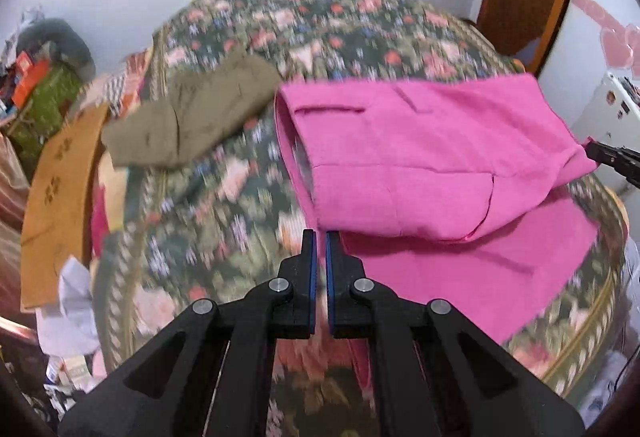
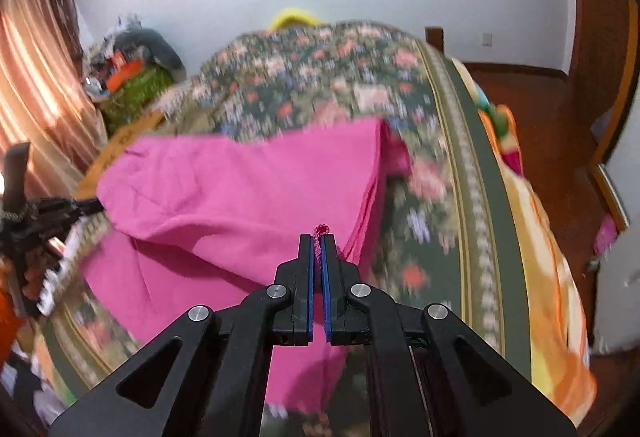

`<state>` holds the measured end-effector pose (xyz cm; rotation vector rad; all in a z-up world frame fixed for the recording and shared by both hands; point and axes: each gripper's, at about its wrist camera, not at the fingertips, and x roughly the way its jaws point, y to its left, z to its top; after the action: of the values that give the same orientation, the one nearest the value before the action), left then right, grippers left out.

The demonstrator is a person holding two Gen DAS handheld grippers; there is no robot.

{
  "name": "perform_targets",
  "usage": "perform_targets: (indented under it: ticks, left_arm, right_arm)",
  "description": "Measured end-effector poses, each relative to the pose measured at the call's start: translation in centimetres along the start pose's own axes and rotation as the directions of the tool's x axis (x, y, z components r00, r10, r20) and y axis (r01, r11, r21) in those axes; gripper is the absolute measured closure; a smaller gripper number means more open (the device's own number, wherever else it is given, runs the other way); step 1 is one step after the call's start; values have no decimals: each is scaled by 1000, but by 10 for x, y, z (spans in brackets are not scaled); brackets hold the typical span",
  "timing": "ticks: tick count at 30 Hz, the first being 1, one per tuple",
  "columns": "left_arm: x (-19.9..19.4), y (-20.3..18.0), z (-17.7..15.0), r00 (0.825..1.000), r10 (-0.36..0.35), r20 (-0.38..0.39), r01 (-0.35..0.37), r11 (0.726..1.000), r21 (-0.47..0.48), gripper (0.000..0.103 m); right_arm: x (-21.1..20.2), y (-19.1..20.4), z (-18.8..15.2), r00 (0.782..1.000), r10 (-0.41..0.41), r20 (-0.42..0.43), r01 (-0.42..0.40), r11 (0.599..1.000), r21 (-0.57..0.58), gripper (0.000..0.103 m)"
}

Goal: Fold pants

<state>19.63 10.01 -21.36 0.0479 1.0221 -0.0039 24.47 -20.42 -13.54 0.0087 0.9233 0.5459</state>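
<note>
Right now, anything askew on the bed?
Yes. The pink pants lie folded unevenly: the top layer sits skewed, leaving the lower layer showing. The right gripper pinches one edge. The left gripper is shut on nothing.

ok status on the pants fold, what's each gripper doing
Right gripper shut on pink pants edge, lifting it. Left gripper nearly shut, holding nothing, at the pants' near edge. Olive pants lie apart on floral bedspread, not obstructing.

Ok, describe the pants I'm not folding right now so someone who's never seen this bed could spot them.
Start at the floral bedspread covering the bed. Left of the big pink pants, near the bed's left edge, lies a smaller folded bundle, the olive pants. They are the only drab brown-green garment there, and no gripper touches them.
</note>
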Motion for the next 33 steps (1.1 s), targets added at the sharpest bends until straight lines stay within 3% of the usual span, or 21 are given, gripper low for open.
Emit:
perform_targets:
  ticks: [3,8,13,14,17,19,20,23,25,28,33]
  left_arm:
    - [-5,3,-15,1000,11,-9,-11,1000,-2,99]
    - [-31,7,-20,999,18,37,-19,1000,20,99]
    - [-51,-10,-6,996,17,90,-24,997,80,97]
    - [-52,-15,-3,995,13,96,-22,995,93,96]
    - [-48,-34,1,995,18,98,-33,987,154,77]
    - [-39,-47,2,995,40,89,-57,977,206,51]
    - [-35,-52,1,995,51,84,-69,972,225,47]
    - [-21,-64,1,996,67,55,-80,954,290,42]
    - [-11,-71,2,996,81,40,-90,935,343,33]
    - [1,-81,0,994,103,34,-108,902,419,26]
    - [25,-104,-2,989,139,44,-141,832,537,26]
  right_arm:
    - [0,0,-17,997,-69,-28,69,997,-23,100]
    - [-18,-1,-24,994,-98,-54,94,994,-58,99]
    - [-34,18,-23,997,-75,-27,71,989,-128,73]
    - [-36,25,-22,999,-53,-12,51,989,-136,72]
    - [-28,42,-19,1000,-16,-20,13,986,-164,70]
    - [-18,53,-19,999,2,-39,-9,982,-188,70]
    - [-12,59,-20,998,8,-55,-19,978,-205,70]
    - [6,72,-24,995,17,-102,-41,969,-243,64]
    - [15,77,-27,991,26,-130,-59,965,-256,57]
    - [26,86,-32,987,35,-156,-79,955,-285,57]
    - [44,90,-34,981,23,-193,-83,947,-312,57]
